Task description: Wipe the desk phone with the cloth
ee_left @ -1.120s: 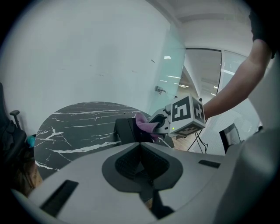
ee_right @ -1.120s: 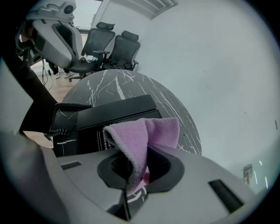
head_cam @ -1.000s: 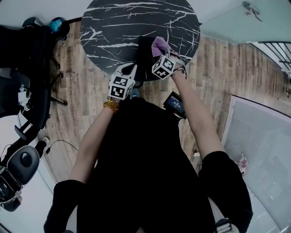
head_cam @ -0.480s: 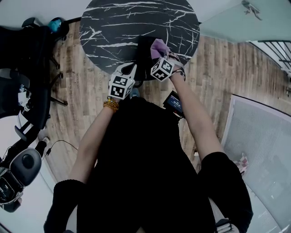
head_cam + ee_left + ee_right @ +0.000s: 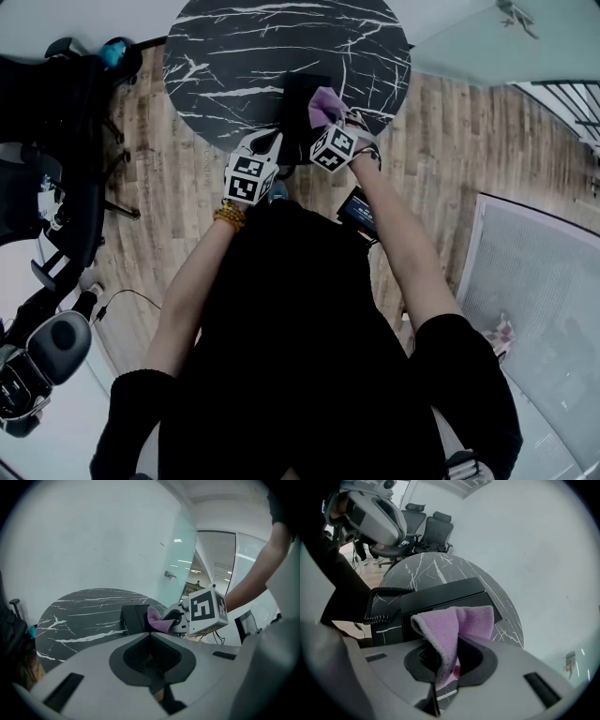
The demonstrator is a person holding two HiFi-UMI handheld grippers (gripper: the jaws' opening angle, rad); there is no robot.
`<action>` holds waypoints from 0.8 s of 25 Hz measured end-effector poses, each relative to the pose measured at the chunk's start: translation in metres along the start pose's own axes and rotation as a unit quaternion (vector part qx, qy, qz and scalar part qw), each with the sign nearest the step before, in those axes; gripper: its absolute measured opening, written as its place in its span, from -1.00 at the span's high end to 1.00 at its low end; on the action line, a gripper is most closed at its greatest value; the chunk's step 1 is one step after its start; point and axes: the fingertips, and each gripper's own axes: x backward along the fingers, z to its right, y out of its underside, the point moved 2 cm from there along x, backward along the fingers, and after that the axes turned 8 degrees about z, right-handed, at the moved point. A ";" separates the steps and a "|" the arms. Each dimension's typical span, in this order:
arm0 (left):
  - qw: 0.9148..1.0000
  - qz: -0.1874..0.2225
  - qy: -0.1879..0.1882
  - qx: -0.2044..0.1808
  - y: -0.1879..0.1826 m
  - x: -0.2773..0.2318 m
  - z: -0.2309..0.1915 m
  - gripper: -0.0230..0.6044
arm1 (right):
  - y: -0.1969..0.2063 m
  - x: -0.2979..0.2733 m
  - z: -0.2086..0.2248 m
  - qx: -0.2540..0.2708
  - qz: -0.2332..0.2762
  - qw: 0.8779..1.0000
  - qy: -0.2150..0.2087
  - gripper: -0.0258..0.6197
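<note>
1. The right gripper [image 5: 443, 665] was clenched on the cloth [image 5: 457, 623], which draped forward over its jaws.
2. The phone [image 5: 436, 597] sat near the table [image 5: 244, 47] edge, just ahead of and below the cloth, lying broadside to the jaws.
3. The left gripper [image 5: 152, 656], closed on nothing, hung farther back on the phone's left; the right was nearer.

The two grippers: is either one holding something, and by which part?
The right gripper grips the purple cloth by a bunched fold; the left gripper, jaws together, holds nothing.
</note>
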 end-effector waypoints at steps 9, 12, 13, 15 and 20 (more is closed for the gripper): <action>1.000 -0.004 0.002 -0.003 0.001 0.001 0.001 0.88 | 0.002 0.002 -0.011 -0.003 -0.001 1.000 -0.012 0.74; 1.000 -0.004 0.002 -0.004 0.002 0.000 0.001 0.88 | 0.004 0.004 -0.016 -0.007 -0.001 1.000 -0.020 0.73; 1.000 -0.005 0.003 -0.004 0.002 -0.001 0.002 0.88 | 0.004 0.005 -0.018 -0.008 -0.001 1.000 -0.022 0.74; 1.000 -0.005 0.003 -0.004 0.001 -0.002 0.003 0.88 | 0.005 0.005 -0.020 -0.012 -0.001 1.000 -0.025 0.74; 1.000 -0.007 0.005 -0.005 0.002 -0.002 0.007 0.88 | 0.008 0.008 -0.029 -0.008 -0.007 0.999 -0.038 0.74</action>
